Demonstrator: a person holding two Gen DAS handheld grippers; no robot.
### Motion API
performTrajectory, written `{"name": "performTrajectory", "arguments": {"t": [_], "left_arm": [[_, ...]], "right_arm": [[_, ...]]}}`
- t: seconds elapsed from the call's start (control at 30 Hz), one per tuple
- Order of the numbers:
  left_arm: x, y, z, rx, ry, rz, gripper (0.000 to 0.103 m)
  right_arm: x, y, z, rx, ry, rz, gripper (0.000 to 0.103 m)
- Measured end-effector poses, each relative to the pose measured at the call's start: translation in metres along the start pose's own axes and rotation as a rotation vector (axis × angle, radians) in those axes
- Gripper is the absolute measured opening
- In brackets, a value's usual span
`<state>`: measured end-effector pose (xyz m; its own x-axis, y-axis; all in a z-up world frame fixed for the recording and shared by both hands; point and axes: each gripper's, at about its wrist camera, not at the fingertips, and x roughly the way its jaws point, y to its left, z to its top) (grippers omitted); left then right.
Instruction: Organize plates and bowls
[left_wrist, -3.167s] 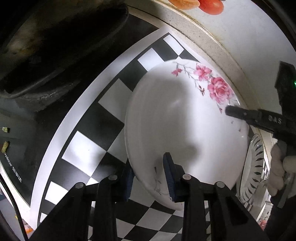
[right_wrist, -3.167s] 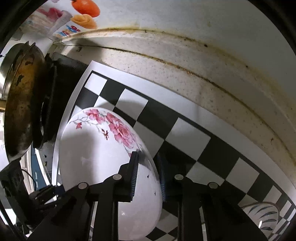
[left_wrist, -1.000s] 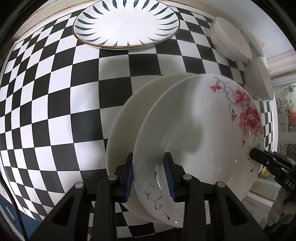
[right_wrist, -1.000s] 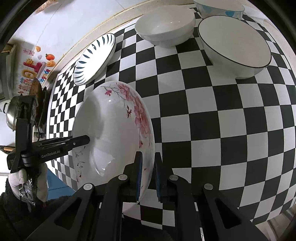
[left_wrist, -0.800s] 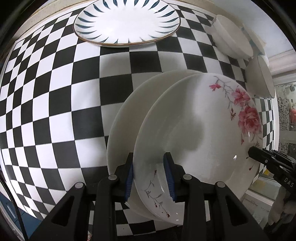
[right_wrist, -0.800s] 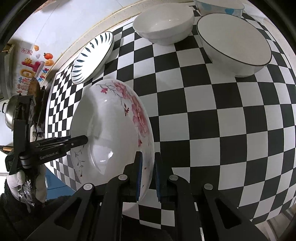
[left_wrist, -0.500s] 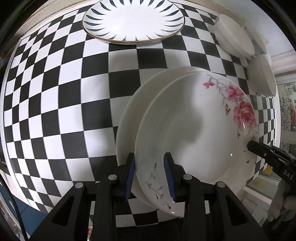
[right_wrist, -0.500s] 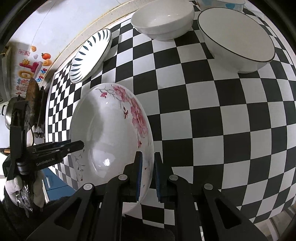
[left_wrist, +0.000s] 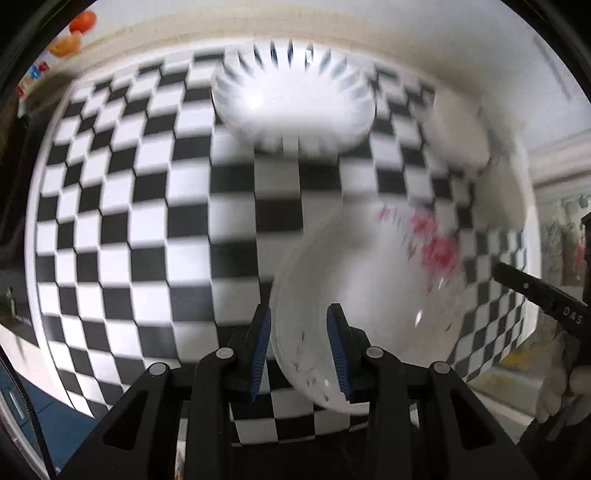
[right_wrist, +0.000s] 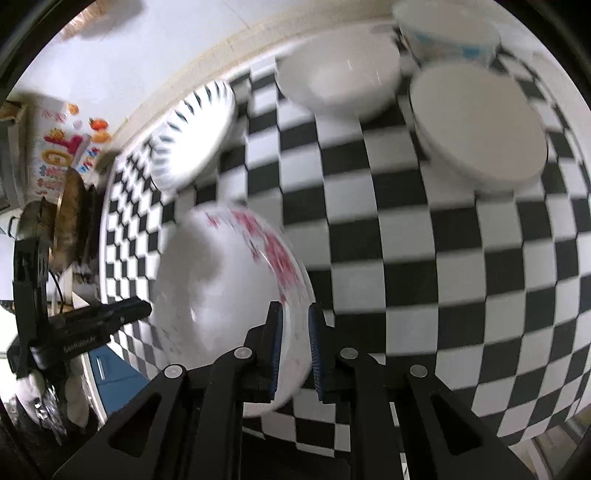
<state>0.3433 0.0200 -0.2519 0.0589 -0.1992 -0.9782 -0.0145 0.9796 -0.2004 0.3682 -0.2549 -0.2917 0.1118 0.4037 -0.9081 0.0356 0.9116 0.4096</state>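
Note:
A white plate with pink flowers (left_wrist: 369, 280) lies low over the checkered cloth (left_wrist: 147, 221), blurred by motion. My left gripper (left_wrist: 299, 332) has its blue pads on either side of the plate's near rim, with a gap showing on the left side. My right gripper (right_wrist: 295, 339) straddles the opposite rim of the same plate (right_wrist: 221, 288), with its jaws slightly apart. The plain white plate seen earlier under it is hidden. The right gripper's finger (left_wrist: 535, 295) shows past the plate's right edge.
A blue-striped plate (left_wrist: 291, 103) sits at the back of the cloth, also in the right wrist view (right_wrist: 192, 136). Three bowls stand at the back right: a white one (right_wrist: 340, 77), a wide one (right_wrist: 480, 125), a blue-patterned one (right_wrist: 447, 33). A pan (right_wrist: 70, 218) is at the left.
The flowered plate has come down onto the plain plate. Both grippers' jaws have widened a little around its rim. Both cameras have pulled back, blurring the view.

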Motion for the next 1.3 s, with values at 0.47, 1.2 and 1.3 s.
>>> {"name": "performTrajectory", "arguments": {"t": [0.47, 1.2, 1.3], "left_arm": [[0.05, 0.094, 0.153, -0.18, -0.008, -0.029, 0.033], [0.052, 0.049, 0.173, -0.037, -0.039, -0.021, 0.024], [0.036, 0.04, 0.164, -0.023, -0.056, -0.024, 0.024]], "right_arm": [[0.066, 0.077, 0.169, -0.024, -0.027, 0.02, 0.038], [0.117, 0.073, 0.201, -0.023, 0.021, -0.06, 0.011], [0.095, 0.077, 0.192, -0.041, -0.009, -0.056, 0.011]]}}
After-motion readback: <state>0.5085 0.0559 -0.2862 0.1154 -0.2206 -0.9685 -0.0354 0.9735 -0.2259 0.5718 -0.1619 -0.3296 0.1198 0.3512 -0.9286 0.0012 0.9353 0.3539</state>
